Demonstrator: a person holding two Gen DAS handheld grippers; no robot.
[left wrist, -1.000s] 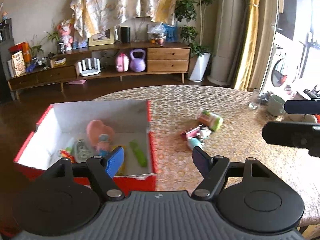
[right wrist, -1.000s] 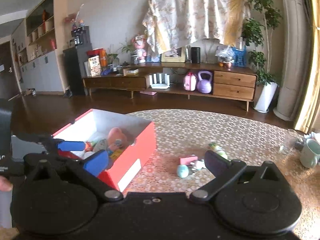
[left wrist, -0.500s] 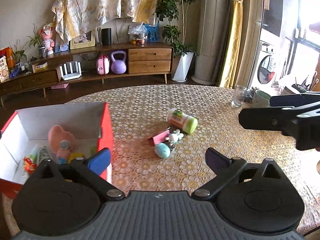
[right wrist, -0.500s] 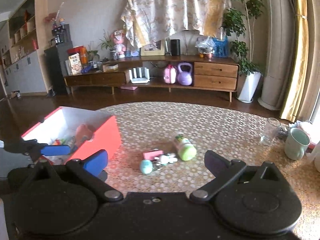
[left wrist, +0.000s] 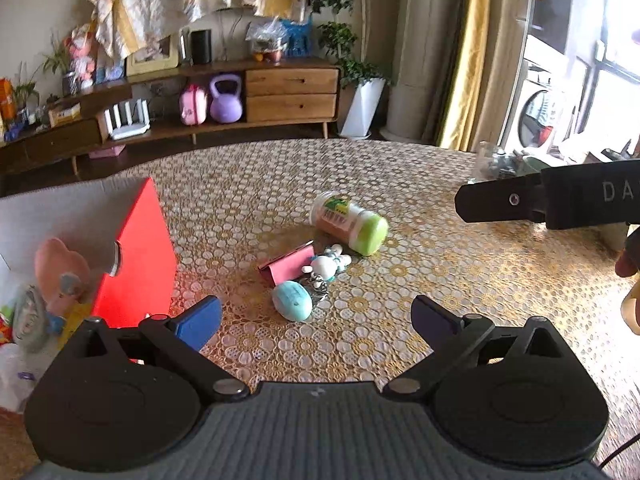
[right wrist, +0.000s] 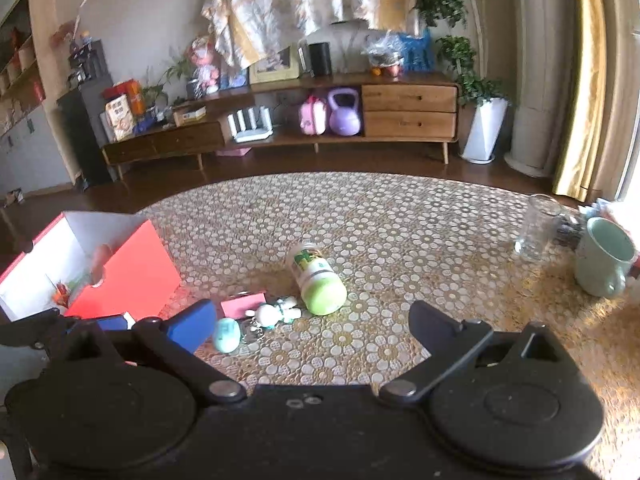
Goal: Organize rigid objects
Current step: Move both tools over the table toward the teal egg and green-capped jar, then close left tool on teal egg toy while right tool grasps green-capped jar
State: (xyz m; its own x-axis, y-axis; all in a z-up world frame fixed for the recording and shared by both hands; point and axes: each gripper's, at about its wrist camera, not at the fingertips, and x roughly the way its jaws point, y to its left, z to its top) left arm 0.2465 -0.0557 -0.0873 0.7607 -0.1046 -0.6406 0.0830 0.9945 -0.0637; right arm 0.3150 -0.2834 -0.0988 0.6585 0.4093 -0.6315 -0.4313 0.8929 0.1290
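A green-capped bottle [left wrist: 350, 222] lies on its side on the patterned table; it also shows in the right wrist view [right wrist: 318, 284]. Beside it lie a pink card holder [left wrist: 288, 266], a small white rabbit figure [left wrist: 326, 264] and a light blue oval [left wrist: 292, 301]. A red box [left wrist: 140, 256] with white inner walls stands at the left, holding a pink heart [left wrist: 56, 264] and several small items. My left gripper [left wrist: 316, 316] is open and empty, just short of the blue oval. My right gripper [right wrist: 312, 326] is open and empty near the same pile.
A clear glass [right wrist: 536, 232] and a pale green mug [right wrist: 606, 256] stand at the table's right. The right gripper's body [left wrist: 560, 200] reaches in from the right in the left wrist view. A wooden sideboard [right wrist: 304, 120] lines the far wall.
Both grippers have swung right, away from the red box and toward the pile of small objects. The pile now sits between each gripper's fingers. Both stay open.
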